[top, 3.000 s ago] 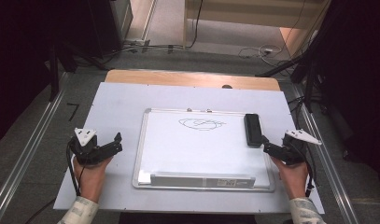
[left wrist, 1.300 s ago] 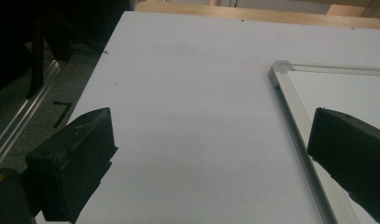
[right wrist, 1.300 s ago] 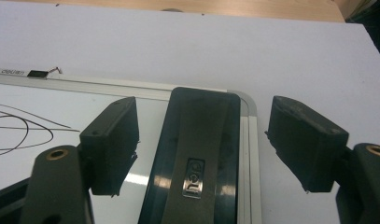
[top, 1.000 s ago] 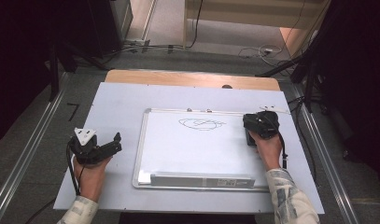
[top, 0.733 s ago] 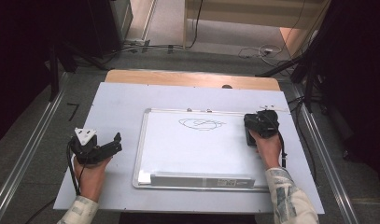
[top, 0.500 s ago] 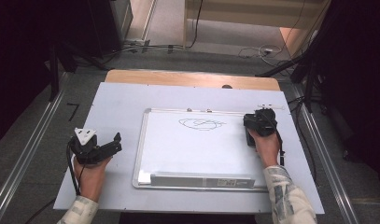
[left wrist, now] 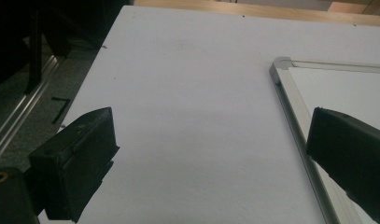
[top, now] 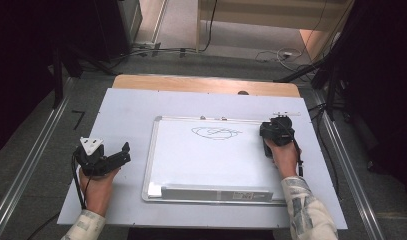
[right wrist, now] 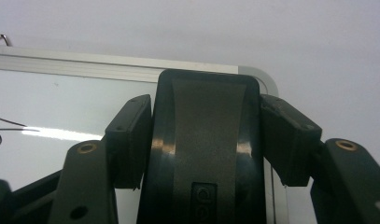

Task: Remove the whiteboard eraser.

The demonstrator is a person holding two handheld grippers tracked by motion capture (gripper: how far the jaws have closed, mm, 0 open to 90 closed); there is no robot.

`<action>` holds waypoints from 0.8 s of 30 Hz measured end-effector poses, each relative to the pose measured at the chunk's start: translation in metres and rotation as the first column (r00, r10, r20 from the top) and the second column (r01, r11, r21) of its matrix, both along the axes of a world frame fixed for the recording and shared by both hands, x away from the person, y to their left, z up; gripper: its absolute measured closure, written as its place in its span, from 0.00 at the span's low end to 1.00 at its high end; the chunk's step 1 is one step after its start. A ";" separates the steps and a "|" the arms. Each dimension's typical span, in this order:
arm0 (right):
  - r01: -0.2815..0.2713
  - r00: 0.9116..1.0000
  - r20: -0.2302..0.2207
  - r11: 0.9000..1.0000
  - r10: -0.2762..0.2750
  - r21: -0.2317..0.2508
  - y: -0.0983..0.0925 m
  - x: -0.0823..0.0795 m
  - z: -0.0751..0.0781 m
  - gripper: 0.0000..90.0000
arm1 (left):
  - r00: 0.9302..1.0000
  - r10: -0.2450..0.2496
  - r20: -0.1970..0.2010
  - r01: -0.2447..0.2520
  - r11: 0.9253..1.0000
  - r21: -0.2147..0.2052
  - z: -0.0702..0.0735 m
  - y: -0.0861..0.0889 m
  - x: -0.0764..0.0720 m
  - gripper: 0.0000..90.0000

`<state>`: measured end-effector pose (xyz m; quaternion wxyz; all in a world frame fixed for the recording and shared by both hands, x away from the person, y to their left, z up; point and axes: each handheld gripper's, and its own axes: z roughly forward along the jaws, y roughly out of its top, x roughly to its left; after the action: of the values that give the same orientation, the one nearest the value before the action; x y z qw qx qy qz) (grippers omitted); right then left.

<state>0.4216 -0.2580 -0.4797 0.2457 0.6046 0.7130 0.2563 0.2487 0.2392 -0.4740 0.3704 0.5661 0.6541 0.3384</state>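
Note:
A whiteboard (top: 211,160) with a silver frame lies flat on the table, a black scribble (top: 216,132) near its top edge. A black eraser (right wrist: 207,140) rests on the board's right side near the top right corner. My right gripper (top: 273,135) sits over it, and in the right gripper view its jaws press both sides of the eraser. My left gripper (top: 108,159) rests on the table to the left of the board, jaws wide apart with nothing between them. The board's top left corner (left wrist: 283,65) lies ahead of the left gripper.
The white table top (top: 131,110) has a wooden strip (top: 206,85) along its far edge. Metal rails (top: 31,165) run along both sides of the table. Cables (top: 281,52) lie on the floor beyond.
My right gripper moved from the table's right side up onto the board and closed on the eraser. The left gripper stayed put.

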 end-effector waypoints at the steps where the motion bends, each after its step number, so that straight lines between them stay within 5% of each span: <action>1: -0.001 1.000 0.001 1.000 0.001 -0.009 0.001 0.000 -0.001 0.40 | 1.000 0.000 0.000 0.000 1.000 -0.001 0.000 0.000 0.000 0.03; 24: -0.002 1.000 0.009 1.000 0.002 0.026 -0.002 -0.002 -0.001 0.42 | 1.000 0.003 -0.001 -0.003 1.000 -0.008 -0.001 0.001 0.000 0.03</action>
<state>0.4198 -0.2599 -0.4811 0.2410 0.6060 0.7089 0.2685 0.2487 0.2406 -0.4747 0.3718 0.5638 0.6566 0.3359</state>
